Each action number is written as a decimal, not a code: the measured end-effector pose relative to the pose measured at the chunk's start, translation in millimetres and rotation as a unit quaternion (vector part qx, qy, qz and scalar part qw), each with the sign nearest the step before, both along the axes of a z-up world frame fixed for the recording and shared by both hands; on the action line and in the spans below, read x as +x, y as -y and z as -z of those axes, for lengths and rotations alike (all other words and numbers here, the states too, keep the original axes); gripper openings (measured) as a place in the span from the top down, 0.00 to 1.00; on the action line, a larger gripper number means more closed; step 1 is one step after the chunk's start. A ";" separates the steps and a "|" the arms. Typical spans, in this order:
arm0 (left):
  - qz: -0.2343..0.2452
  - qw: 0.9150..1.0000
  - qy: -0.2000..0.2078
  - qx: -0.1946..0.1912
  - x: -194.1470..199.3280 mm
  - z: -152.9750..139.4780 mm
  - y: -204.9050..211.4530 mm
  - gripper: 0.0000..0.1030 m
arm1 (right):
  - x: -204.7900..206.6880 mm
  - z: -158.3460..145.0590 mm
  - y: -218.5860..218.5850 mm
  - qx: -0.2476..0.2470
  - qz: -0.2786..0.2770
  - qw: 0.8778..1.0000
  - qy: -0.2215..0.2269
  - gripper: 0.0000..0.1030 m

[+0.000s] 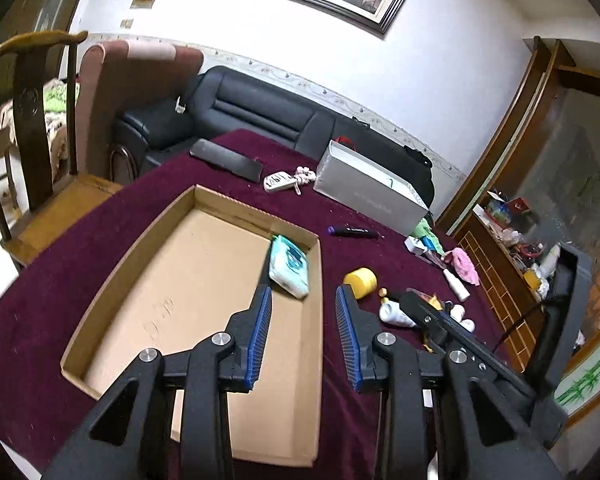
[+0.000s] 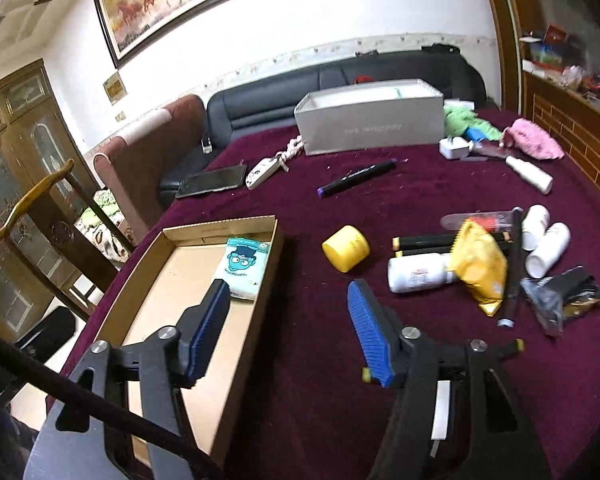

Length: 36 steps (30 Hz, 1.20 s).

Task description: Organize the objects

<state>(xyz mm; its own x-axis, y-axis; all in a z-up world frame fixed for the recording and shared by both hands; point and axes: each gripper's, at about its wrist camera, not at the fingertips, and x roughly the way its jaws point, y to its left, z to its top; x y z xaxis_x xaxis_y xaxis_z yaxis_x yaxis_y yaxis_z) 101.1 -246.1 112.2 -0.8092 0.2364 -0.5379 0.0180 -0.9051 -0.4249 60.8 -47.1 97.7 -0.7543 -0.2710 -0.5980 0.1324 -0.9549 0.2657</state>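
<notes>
A shallow cardboard tray (image 1: 100, 304) (image 2: 140, 280) lies on the maroon tablecloth, with a pale green tissue pack (image 1: 290, 266) (image 2: 242, 266) in its far right corner. My left gripper (image 1: 303, 294) hovers open over the tray's right wall, nothing between its blue pads. My right gripper (image 2: 288, 286) is open too, empty, above the tray's right edge and the cloth. Right of the tray sit a yellow cap (image 1: 360, 282) (image 2: 345, 248), a white bottle (image 2: 416, 274), a yellow packet (image 2: 480, 268), two small white bottles (image 2: 544, 236) and a black marker (image 1: 354, 232) (image 2: 356, 178).
At the table's far side stand a grey box (image 1: 370, 188) (image 2: 372, 120), a black phone (image 1: 226, 159) (image 2: 212, 181), a white key fob (image 1: 278, 182) (image 2: 262, 172), a pink cloth (image 2: 534, 138). A wooden chair (image 1: 32, 128) and a black sofa (image 1: 240, 108) border the table.
</notes>
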 end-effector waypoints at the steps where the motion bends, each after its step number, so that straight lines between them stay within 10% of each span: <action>1: -0.001 1.000 -0.001 0.001 4.4 -2.0 -1.9 0.72 | 3.4 -0.6 -2.2 0.001 0.001 1.000 -0.005 0.37; 36: 0.018 0.995 -0.085 0.042 102.7 -44.6 -0.5 0.72 | 129.6 -119.6 -46.3 -0.038 0.039 0.979 -0.195 0.18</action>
